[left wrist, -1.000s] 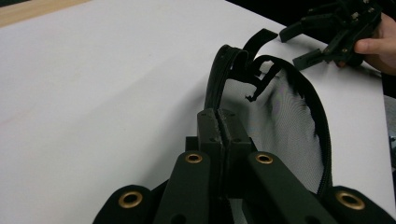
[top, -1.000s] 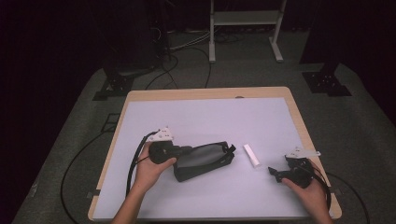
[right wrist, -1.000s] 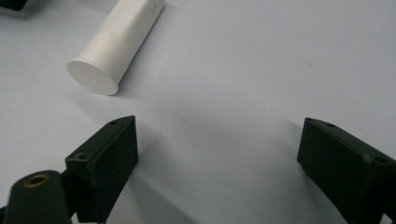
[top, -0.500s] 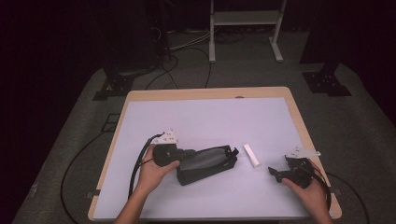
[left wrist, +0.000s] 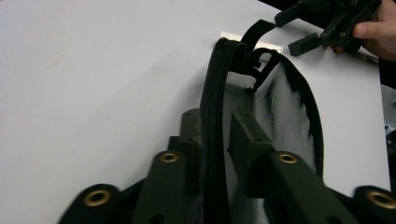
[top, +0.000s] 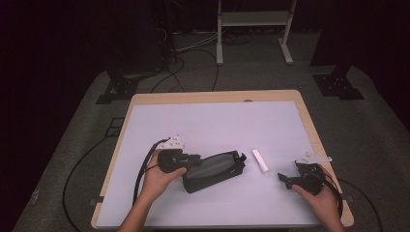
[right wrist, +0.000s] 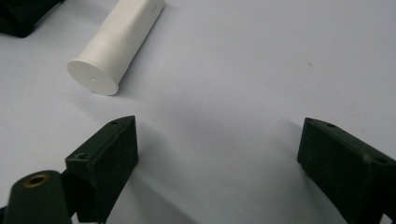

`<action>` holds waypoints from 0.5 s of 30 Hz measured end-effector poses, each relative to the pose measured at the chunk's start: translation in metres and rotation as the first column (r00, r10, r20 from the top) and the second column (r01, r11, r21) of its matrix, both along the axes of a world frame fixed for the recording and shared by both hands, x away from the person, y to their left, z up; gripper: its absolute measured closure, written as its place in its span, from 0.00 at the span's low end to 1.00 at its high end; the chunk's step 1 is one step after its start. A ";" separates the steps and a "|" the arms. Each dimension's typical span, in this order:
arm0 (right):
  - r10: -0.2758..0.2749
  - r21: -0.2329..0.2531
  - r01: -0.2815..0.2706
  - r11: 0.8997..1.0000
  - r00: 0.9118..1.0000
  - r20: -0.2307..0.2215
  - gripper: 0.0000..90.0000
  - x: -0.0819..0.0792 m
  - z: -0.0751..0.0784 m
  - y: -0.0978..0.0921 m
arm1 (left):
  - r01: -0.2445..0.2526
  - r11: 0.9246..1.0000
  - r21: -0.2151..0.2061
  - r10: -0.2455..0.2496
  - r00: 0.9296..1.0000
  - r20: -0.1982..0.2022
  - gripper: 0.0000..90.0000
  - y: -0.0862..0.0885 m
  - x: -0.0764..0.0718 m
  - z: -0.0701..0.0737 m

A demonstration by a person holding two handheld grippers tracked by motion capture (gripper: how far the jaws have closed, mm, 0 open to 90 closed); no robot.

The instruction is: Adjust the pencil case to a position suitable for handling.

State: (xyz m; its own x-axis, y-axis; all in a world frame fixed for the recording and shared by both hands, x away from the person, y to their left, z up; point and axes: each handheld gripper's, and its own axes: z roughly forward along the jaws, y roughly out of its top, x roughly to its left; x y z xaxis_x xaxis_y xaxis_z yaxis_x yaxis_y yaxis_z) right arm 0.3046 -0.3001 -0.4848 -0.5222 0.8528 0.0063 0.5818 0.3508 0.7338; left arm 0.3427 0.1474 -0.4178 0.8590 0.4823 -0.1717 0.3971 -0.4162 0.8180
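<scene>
A black mesh pouch lies near the table's front middle, its open zipper edge pinched between the jaws of my left gripper. That left gripper is shut on the pouch's rim. Just right of the pouch rests a white tube on the table. My right gripper sits at the front right, open and with nothing between its jaws. In the right gripper view the white tube lies cap end toward me, ahead and left of the right gripper.
The table has a pale lilac top with a wooden rim. Cables trail off its left side. A metal stand is on the floor beyond the far edge.
My left gripper and the pouch have shifted slightly toward the front left, and the pouch has turned a little. The right gripper has stayed in place.
</scene>
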 end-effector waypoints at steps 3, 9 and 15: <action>0.000 0.000 0.000 1.000 1.000 0.000 0.13 0.000 0.000 0.000 | -0.003 1.000 -0.003 0.003 1.000 -0.003 0.76 0.003 0.000 0.003; 0.000 0.000 0.000 1.000 1.000 0.000 0.13 0.000 0.000 0.000 | -0.025 1.000 -0.015 0.025 1.000 0.005 0.59 0.010 -0.003 0.010; 0.000 0.001 0.000 1.000 1.000 -0.001 0.13 0.000 0.000 0.000 | -0.050 0.999 -0.001 0.050 0.998 0.024 0.44 0.020 -0.007 0.018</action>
State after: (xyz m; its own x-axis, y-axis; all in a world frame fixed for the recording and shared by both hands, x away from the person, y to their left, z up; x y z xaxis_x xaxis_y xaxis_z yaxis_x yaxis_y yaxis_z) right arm 0.3047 -0.3002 -0.4848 -0.5223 0.8528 0.0072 0.5822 0.3503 0.7337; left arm 0.3355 0.1669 -0.3999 0.8380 0.5243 -0.1513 0.3973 -0.3960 0.8279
